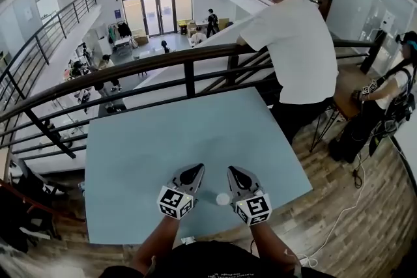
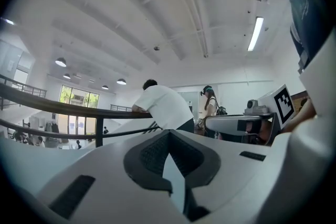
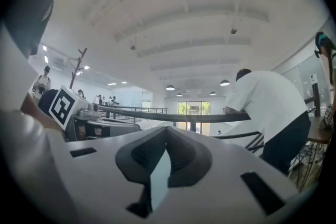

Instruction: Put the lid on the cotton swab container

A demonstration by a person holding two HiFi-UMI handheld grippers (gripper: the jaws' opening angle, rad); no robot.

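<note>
**Head view.** We see the left gripper (image 1: 194, 171) and the right gripper (image 1: 233, 172) held side by side over the near edge of a light blue table (image 1: 143, 146), with both sets of jaw tips pointing away from the operator. The cotton swab container (image 1: 223, 199) appears as a small white round item on the table. It lies between the two grippers, behind their jaw tips and nearer the right gripper's marker cube (image 1: 253, 209). Neither claw is on it. At this size we cannot tell whether its lid is seated. Beyond the jaw tips, past the far table edge, runs a dark railing (image 1: 130, 69). A person in a white shirt (image 1: 293, 49) leans on it, ahead and to the right of the right gripper.

**Left gripper view.** The claw is closed, with its jaw tips meeting and nothing between them. The container does not appear here. The railing and the person in the white shirt stand ahead of the jaws, and the right gripper shows off to the right.

**Right gripper view.** The claw is likewise closed tip to tip and is empty. The left gripper's marker cube (image 3: 62, 106) shows to the left of the jaws.
</note>
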